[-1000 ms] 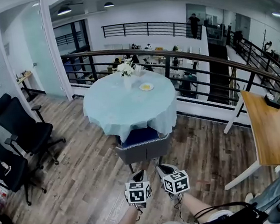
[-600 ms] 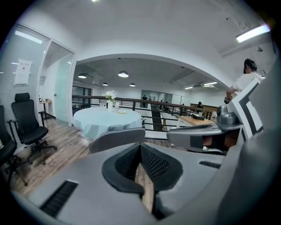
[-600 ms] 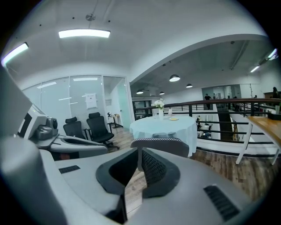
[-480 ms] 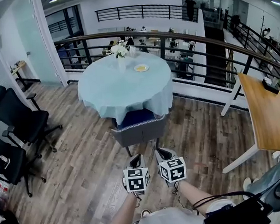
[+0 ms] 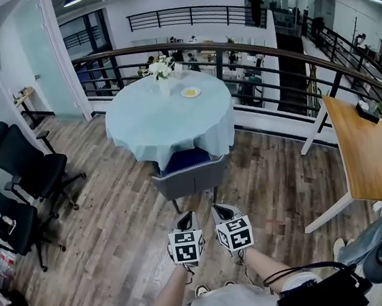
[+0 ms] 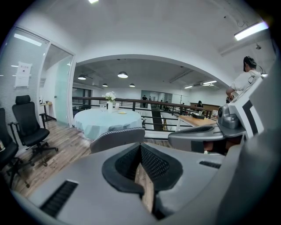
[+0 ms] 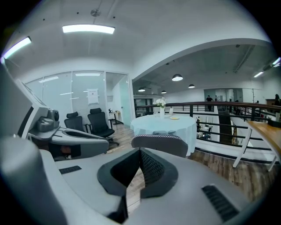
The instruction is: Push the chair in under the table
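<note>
Ahead, chair [image 5: 192, 176] beyond right hand-held gripper [image 5: 220, 212]

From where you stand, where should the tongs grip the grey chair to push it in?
On the chair, the backrest's top rim, from the near side: the back faces you, and the blue seat is already partly under the round table. The left tongs are shut, the right tongs just closed, both empty; open them, or likely just press.

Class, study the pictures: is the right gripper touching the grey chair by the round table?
Apart. In the head view, a strip of wooden floor shows between the right gripper and the chair. The gripper's shut jaws hold nothing.
</note>
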The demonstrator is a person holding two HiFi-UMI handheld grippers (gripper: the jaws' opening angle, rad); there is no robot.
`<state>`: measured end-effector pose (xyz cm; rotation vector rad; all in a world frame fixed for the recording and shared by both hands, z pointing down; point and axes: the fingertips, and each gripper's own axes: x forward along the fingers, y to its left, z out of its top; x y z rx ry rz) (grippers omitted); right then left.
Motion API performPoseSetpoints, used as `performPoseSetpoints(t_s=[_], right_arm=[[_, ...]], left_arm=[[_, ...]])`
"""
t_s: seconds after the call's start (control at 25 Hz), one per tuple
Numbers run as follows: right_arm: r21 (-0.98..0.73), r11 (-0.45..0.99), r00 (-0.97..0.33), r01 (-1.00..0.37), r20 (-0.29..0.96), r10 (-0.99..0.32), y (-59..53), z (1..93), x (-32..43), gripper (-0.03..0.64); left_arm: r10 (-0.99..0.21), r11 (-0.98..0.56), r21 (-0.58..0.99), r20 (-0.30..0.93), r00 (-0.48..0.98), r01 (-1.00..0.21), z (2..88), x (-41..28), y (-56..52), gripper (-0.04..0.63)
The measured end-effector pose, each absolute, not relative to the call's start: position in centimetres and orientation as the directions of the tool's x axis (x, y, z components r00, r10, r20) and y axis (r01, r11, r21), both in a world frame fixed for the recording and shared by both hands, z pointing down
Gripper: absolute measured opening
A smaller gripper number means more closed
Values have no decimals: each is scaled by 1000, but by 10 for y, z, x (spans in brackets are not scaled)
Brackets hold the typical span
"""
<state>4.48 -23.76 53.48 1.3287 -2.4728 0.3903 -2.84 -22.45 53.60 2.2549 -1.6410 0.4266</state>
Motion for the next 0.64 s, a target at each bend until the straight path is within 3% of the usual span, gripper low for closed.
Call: performPoseSetpoints(t_s=[0.64], right_arm=[[-100, 509, -502, -855, 408, -763, -225, 541, 56, 17]], left_arm=[[-861, -277, 79, 422, 283, -958, 539, -34, -212, 5]])
